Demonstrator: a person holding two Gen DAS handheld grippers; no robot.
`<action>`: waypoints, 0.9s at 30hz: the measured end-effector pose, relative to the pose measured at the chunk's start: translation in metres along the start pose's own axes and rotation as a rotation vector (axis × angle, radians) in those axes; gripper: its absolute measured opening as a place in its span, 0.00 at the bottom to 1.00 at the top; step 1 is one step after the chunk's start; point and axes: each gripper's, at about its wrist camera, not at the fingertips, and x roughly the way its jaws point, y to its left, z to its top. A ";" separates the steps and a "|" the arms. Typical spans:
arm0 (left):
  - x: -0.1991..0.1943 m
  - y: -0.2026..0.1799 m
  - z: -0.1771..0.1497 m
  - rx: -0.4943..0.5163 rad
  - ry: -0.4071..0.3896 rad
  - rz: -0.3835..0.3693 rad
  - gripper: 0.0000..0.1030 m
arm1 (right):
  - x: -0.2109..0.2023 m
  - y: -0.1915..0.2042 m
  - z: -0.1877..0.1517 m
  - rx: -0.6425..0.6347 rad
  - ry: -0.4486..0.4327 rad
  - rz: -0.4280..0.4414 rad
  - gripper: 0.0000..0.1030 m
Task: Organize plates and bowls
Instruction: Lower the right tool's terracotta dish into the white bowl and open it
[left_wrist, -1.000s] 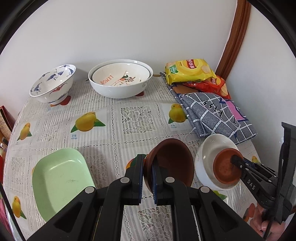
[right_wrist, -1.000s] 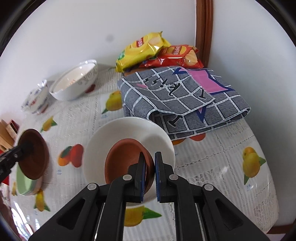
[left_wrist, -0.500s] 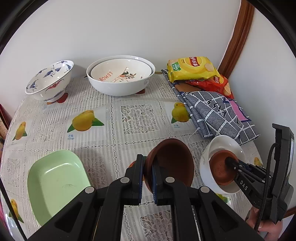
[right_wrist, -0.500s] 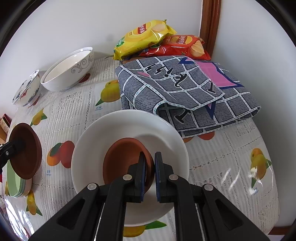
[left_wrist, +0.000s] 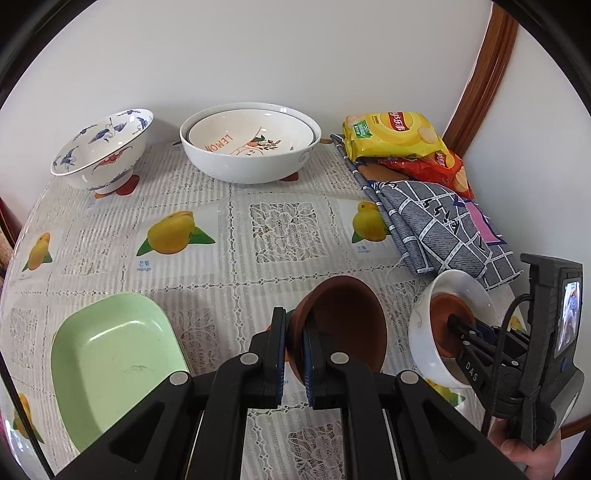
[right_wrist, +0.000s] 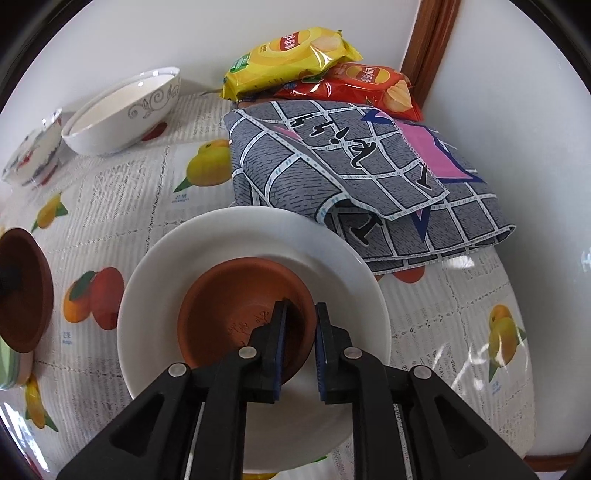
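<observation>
My left gripper (left_wrist: 293, 325) is shut on the rim of a dark brown dish (left_wrist: 347, 325), which hangs tilted above the tablecloth; the same dark brown dish (right_wrist: 22, 291) shows at the left edge of the right wrist view. A terracotta dish (right_wrist: 236, 306) lies inside a white bowl (right_wrist: 258, 229) near the table's right edge. My right gripper (right_wrist: 300, 314) straddles that dish's near rim and its jaws are opening: a gap shows beside the rim, so the pads no longer pinch it. From the left wrist, the right gripper (left_wrist: 452, 321) reaches into the white bowl (left_wrist: 424, 332).
A pale green rectangular dish (left_wrist: 110, 350) sits front left. A blue-patterned bowl (left_wrist: 99, 155) and two nested white bowls (left_wrist: 251, 147) stand at the back by the wall. Chip bags (left_wrist: 391, 136) and a folded grey cloth (left_wrist: 436, 221) fill the right corner. A hand (left_wrist: 532, 458) holds the right gripper.
The right gripper sank with the terracotta dish until it rested in the white bowl, and its jaws have parted from the rim. The left gripper keeps its hold, barely moved.
</observation>
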 end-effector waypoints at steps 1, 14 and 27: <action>0.000 0.001 0.000 0.000 0.000 0.000 0.08 | 0.001 0.002 0.001 -0.012 0.004 -0.009 0.16; -0.007 0.004 -0.004 -0.005 0.004 0.009 0.08 | 0.001 0.005 0.002 -0.040 0.031 0.009 0.29; -0.039 -0.022 -0.010 0.016 -0.026 -0.001 0.08 | -0.058 -0.031 -0.015 0.069 -0.075 0.208 0.36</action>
